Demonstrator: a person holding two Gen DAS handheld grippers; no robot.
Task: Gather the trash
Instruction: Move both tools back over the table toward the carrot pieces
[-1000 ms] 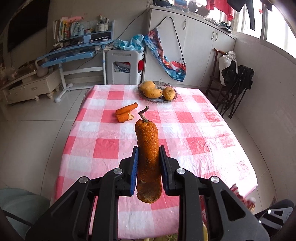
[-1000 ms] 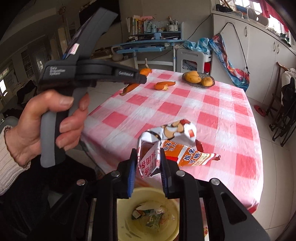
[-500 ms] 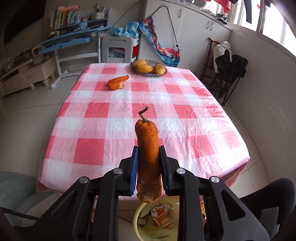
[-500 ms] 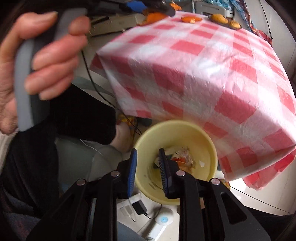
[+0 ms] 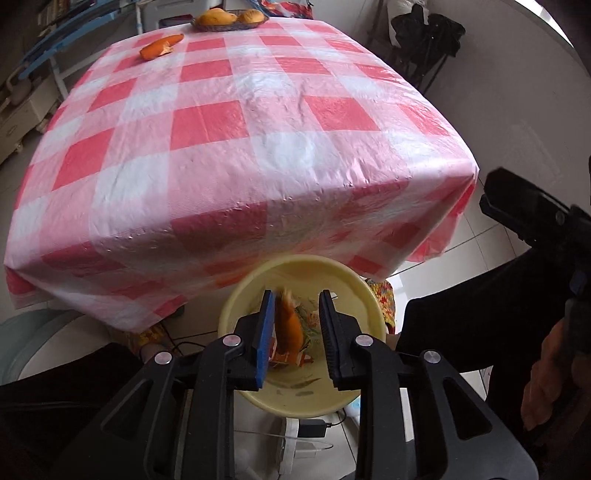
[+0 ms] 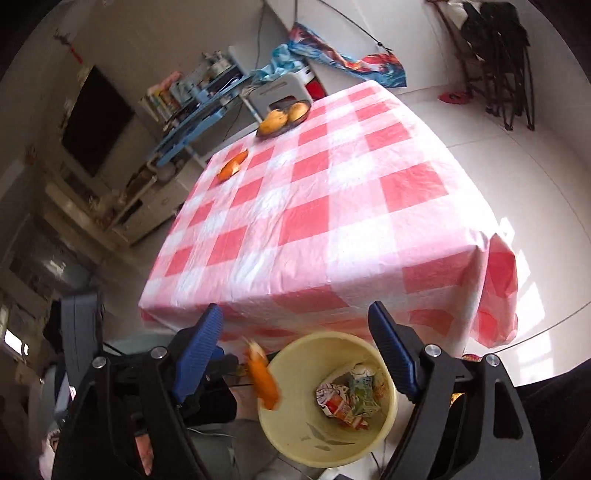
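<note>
A yellow bin [image 5: 362,302] stands on the floor at the near edge of the red-checked table [image 5: 229,122]. My left gripper [image 5: 295,332] is open above the bin. An orange peel [image 5: 289,325] is blurred between its jaws, loose and falling into the bin. It also shows in the right wrist view [image 6: 263,380], at the rim of the bin [image 6: 332,454]. My right gripper [image 6: 295,358] is open wide and empty above the bin. A crumpled snack wrapper [image 6: 343,400] lies inside the bin. Another orange peel [image 5: 160,47] lies on the far left of the table.
A dish of yellow fruit [image 5: 229,17] sits at the table's far end. Folded black chairs [image 5: 424,40] stand at the right wall. A blue desk [image 6: 199,110] and shelves stand beyond the table. Cables and a charger [image 5: 314,430] lie by the bin.
My left gripper dropped from over the table to over the bin, opened, and let the orange peel go. My right gripper opened wider and tilted up; the wrapper lies in the bin.
</note>
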